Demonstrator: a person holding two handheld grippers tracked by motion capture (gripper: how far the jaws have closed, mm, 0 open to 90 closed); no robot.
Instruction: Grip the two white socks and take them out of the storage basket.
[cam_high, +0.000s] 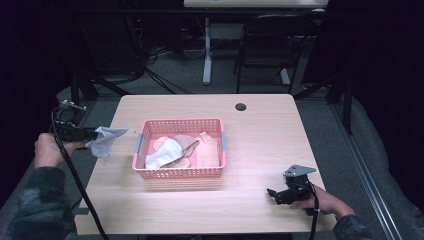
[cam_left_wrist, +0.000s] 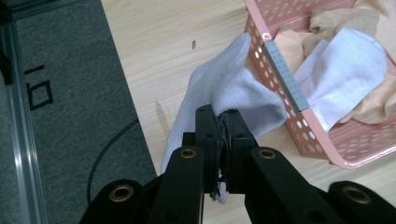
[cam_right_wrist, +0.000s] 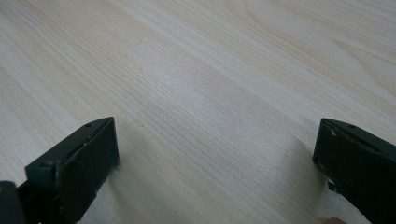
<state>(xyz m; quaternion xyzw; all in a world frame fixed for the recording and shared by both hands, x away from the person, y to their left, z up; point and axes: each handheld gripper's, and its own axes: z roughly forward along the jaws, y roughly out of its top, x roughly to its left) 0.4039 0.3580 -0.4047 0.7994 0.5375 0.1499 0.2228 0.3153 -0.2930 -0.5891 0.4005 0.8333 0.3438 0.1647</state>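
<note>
Left gripper view: the left hand-held gripper (cam_left_wrist: 223, 122) is seen squeezed tight on a white sock (cam_left_wrist: 227, 83). The sock is pinched at one end, and the rest hangs down soft and floppy over the left edge of the worktop (cam_left_wrist: 154, 42), just beside the pink basket (cam_left_wrist: 280, 70). The sock is judged to be light and soft, so it bends and swings easily and cannot be broken. A fold of cloth near an end is thought to be the best place to be pinched, because thin cloth can slip out. In the basket, another white sock (cam_left_wrist: 343, 65) and some tan socks (cam_left_wrist: 373, 100) are seen lying in a loose pile. Far off on the right, the right hand-held gripper (cam_high: 281, 196) is held wide open on the bare worktop, with nothing between its jaws.
</note>
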